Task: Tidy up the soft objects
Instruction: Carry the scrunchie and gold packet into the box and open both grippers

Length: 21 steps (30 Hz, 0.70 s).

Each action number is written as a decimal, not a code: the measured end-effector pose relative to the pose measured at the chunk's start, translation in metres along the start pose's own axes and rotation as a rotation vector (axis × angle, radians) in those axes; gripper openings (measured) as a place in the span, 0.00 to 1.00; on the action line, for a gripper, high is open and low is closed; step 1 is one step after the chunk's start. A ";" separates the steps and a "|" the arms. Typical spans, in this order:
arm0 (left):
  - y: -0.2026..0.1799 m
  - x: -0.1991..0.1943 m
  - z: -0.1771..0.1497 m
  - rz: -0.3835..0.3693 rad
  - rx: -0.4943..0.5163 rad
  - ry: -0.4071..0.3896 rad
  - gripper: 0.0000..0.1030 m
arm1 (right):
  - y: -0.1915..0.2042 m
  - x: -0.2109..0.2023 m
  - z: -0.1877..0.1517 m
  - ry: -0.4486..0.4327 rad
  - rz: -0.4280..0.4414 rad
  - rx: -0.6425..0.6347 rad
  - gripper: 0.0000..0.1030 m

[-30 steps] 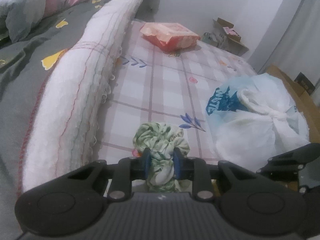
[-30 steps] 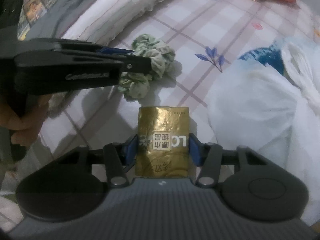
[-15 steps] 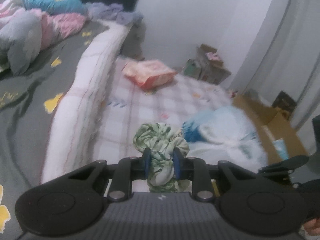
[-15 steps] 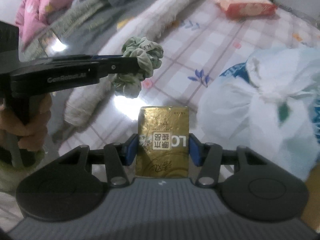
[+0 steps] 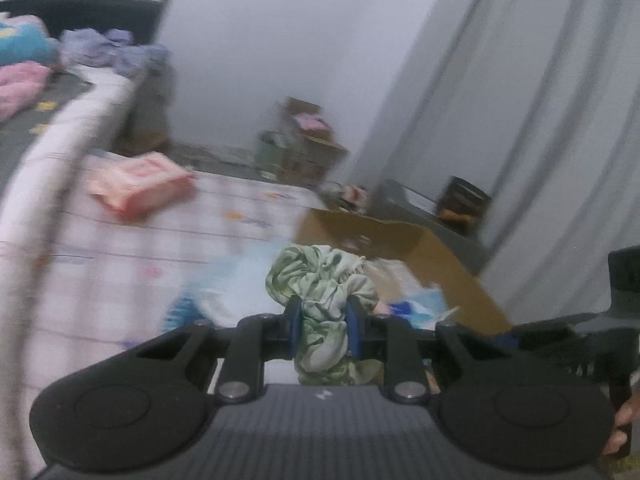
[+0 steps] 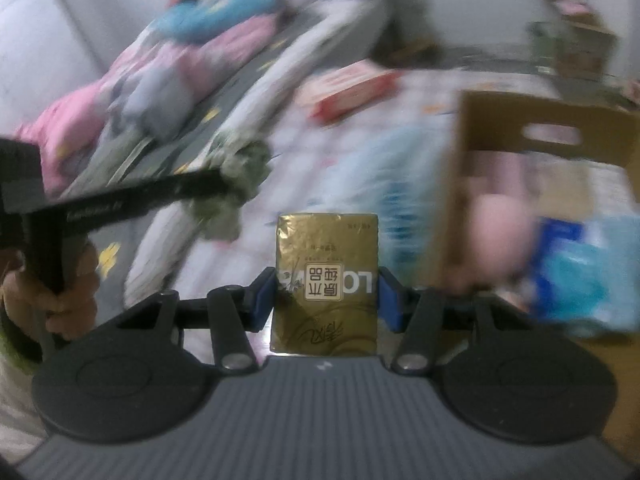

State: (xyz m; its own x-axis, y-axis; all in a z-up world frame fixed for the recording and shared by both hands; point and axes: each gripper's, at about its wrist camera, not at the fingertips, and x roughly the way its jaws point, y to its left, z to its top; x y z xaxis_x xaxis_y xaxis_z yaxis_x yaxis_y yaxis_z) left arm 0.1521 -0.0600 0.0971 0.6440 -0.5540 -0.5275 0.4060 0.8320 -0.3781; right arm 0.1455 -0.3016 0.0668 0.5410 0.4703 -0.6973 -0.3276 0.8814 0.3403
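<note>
The left gripper (image 5: 322, 322) has its jaws closed on a green floral scrunchie (image 5: 320, 276), bunched between the blue pads and carried in the air past the bed's outer edge. The right gripper (image 6: 326, 300) has its jaws clamped on the two sides of a gold tissue pack (image 6: 326, 276), also held aloft. Both items are lifted and both grips look secure, so the picking up is done; what is left, as I judge it, is setting them down in the cardboard box (image 6: 516, 128) just off the bed's edge. A pink packet (image 5: 138, 182) lies toward the bed's far end and a white and blue plastic bag (image 5: 228, 276) near its outer edge, so more sorting may follow.

The right wrist view shows the box's inside, with a pink rounded thing and blue packaging already there, and it shows the left gripper from the side with a hand (image 6: 60, 288) on its handle. The left wrist view shows the box only by its outer flap, but gives the curtain (image 5: 540, 120) and far corner of the room. Both views are blurred.
</note>
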 end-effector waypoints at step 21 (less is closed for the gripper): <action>-0.092 0.105 -0.008 -0.102 0.093 0.147 0.23 | -0.182 0.007 -0.049 0.299 -0.249 0.150 0.52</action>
State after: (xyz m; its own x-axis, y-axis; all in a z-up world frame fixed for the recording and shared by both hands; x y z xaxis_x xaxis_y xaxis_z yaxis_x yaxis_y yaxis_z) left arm 0.1765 -0.1950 0.0705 0.4974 -0.6285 -0.5980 0.5267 0.7665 -0.3675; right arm 0.1713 -0.4604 -0.0310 0.3332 0.2277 -0.9149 -0.0870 0.9737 0.2106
